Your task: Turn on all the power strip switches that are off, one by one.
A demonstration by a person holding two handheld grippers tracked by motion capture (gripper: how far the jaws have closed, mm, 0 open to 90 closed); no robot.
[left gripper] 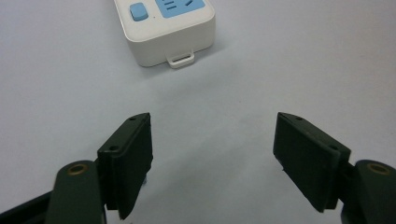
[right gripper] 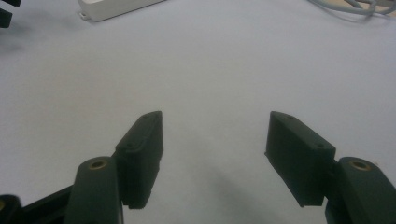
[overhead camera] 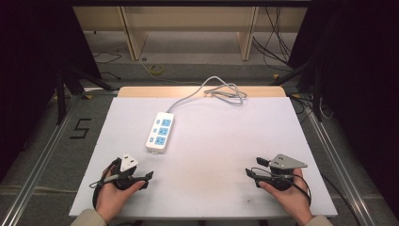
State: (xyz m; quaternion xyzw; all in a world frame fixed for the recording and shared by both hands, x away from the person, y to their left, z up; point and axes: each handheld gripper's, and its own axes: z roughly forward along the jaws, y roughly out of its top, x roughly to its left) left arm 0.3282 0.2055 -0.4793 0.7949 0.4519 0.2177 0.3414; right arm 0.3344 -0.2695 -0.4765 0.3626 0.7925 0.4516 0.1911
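High view shows a white power strip (overhead camera: 160,131) lying left of centre on the pale table (overhead camera: 226,141), its grey cable (overhead camera: 221,90) looping at the far edge. The left gripper (overhead camera: 147,178) rests near the strip's near end, jaws spread wide with nothing between them; the right gripper (overhead camera: 250,173) sits well apart at the near right, likewise spread and empty. The strip is a smooth, glossy plastic block with rounded corners, blue sockets and a small hanging tab (left gripper: 180,59) at its near end. The black jaw pads look flat and matte. A grip on that slick casing could slip, and the stiff coiled cable could drag the strip askew if it is pulled.
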